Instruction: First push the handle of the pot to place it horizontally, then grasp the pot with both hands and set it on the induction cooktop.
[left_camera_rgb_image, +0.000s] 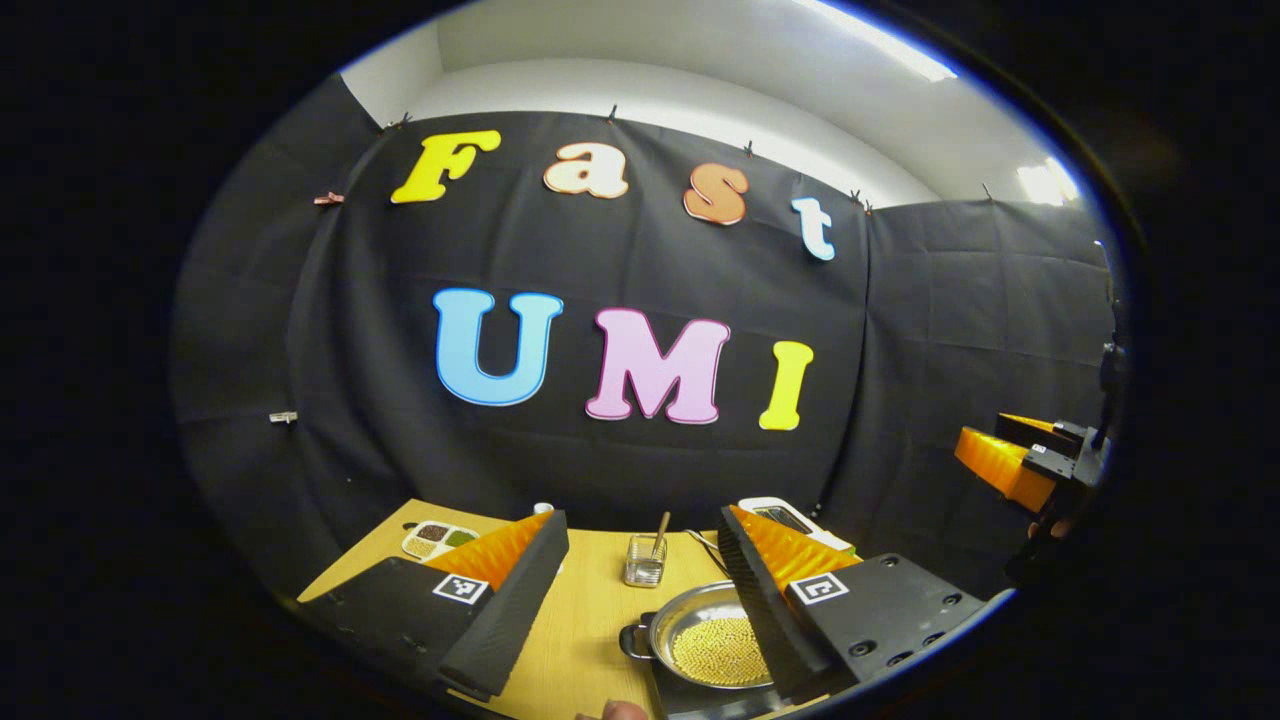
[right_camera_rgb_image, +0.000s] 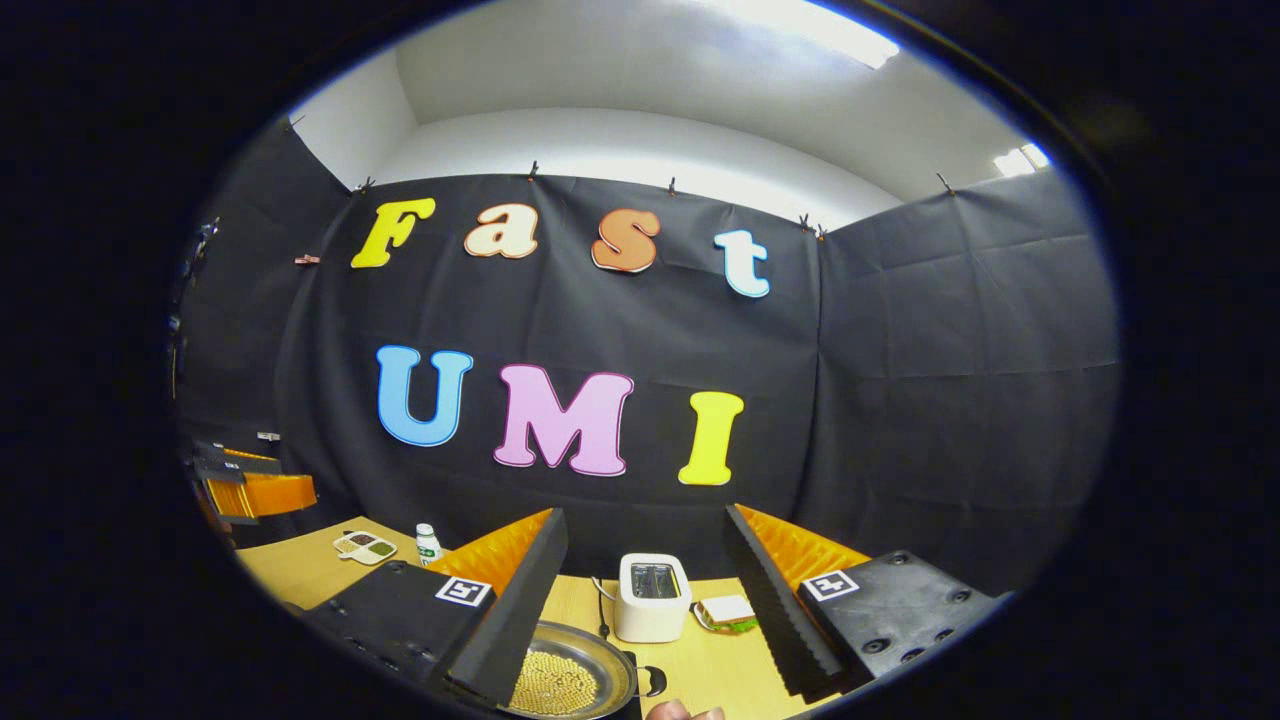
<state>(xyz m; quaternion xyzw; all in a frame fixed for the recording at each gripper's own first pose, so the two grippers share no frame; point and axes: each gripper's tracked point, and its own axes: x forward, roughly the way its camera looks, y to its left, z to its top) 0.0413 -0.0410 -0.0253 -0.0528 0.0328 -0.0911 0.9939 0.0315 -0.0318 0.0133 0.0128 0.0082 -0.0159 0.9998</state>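
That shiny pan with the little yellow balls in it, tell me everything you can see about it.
The pot is a shallow, round pan of what looks like polished metal, upright on the wooden table. Its bottom is covered with small yellow beads. A small dark loop handle sticks out from the rim in the left gripper view, and one shows in the right gripper view too. Both grippers hang above it, open, not touching. A dark surface shows under its near edge; what it is, I cannot tell.

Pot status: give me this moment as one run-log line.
pot: on black cooktop, holds yellow beads | left gripper: open, above pot | right gripper: open, above pot | toaster: behind
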